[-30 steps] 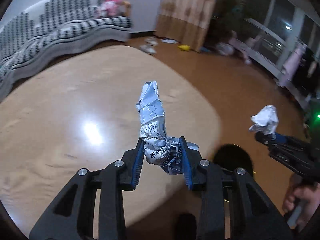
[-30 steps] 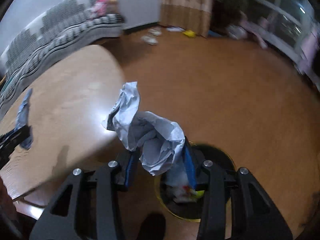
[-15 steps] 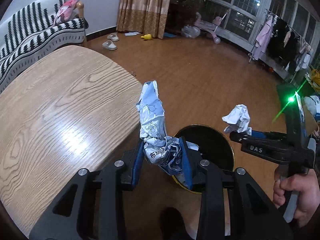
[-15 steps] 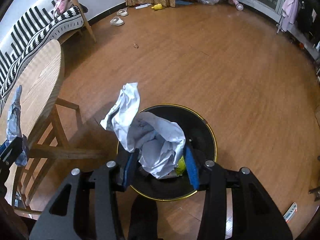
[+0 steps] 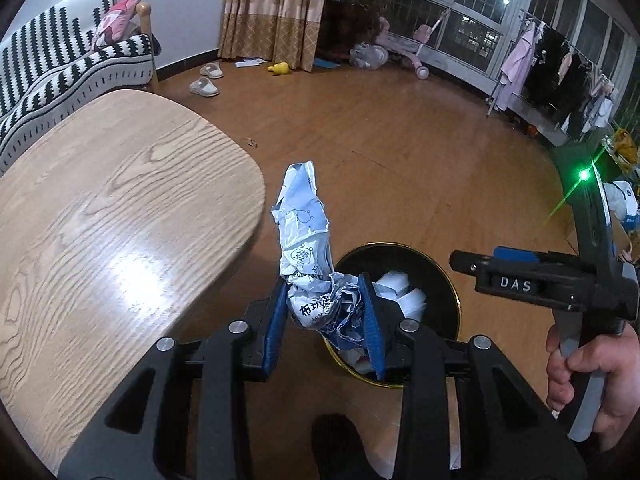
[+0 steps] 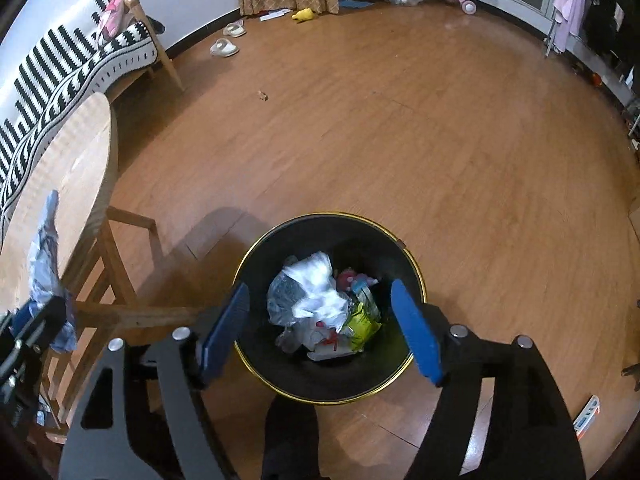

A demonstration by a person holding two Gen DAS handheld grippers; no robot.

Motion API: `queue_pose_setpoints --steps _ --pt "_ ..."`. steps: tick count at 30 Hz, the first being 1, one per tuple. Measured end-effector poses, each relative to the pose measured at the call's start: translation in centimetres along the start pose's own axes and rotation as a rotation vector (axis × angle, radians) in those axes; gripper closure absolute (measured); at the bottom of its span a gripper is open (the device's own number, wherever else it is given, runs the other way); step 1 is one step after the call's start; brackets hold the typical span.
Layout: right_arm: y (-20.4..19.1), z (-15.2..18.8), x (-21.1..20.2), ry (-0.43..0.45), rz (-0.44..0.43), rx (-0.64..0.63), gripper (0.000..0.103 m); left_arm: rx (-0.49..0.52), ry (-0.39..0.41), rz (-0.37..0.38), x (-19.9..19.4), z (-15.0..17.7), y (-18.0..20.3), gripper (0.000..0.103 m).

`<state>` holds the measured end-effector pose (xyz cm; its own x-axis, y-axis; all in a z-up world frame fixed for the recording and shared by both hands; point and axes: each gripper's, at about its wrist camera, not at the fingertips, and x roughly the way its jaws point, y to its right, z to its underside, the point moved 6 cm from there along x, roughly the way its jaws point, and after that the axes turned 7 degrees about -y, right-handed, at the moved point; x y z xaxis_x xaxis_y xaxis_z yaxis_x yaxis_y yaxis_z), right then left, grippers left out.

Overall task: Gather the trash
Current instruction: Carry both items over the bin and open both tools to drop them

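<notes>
My left gripper [image 5: 326, 320] is shut on a crumpled white and blue wrapper [image 5: 306, 236], held just left of and above the black gold-rimmed trash bin [image 5: 448, 280]. My right gripper [image 6: 320, 328] is open and empty, right above the bin [image 6: 256, 256]. A crumpled white paper [image 6: 310, 292] lies in the bin on top of other trash. The right gripper also shows in the left wrist view [image 5: 460, 260], over the bin's right side. The left gripper with the wrapper [image 6: 48, 256] shows at the left edge of the right wrist view.
A wooden table [image 5: 100, 216] stands left of the bin, its legs [image 6: 120, 280] close to the bin. A striped sofa [image 5: 60, 68] stands behind. Slippers [image 6: 224, 46] and small litter [image 6: 262, 96] lie on the wood floor. A small box [image 6: 586, 420] lies at the right.
My right gripper opened and dropped the white paper into the bin. Both grippers moved from over the table toward the bin. The left gripper keeps its wrapper.
</notes>
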<state>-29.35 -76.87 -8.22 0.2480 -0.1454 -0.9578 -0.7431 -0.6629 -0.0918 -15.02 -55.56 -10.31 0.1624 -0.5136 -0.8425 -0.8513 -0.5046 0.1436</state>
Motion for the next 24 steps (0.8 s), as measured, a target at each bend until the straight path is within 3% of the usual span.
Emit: queue_pose_setpoints --steps 10,15,18,20,22,24 --pt "1.6 -0.9 -2.9 0.078 -0.028 0.078 0.025 0.048 -0.039 0.175 2.5 -0.1 3.2 0.069" --pt "2.8 -1.4 -4.5 0.127 -0.028 0.131 0.024 0.109 -0.061 0.228 4.8 -0.2 5.9 0.066" --pt "3.2 -1.7 -4.9 0.141 -0.027 0.142 0.024 0.129 -0.064 0.249 5.6 -0.1 6.9 0.058" --pt "3.3 -1.8 -5.2 0.148 -0.023 0.144 0.024 0.128 -0.070 0.260 6.0 -0.1 7.2 0.039" --pt "3.5 -2.0 -5.3 0.152 -0.024 0.149 0.023 0.120 -0.061 0.248 6.1 -0.2 6.8 0.029" --pt "3.4 -2.1 -5.3 0.155 -0.022 0.150 0.023 0.120 -0.057 0.236 5.9 -0.2 6.4 0.027"
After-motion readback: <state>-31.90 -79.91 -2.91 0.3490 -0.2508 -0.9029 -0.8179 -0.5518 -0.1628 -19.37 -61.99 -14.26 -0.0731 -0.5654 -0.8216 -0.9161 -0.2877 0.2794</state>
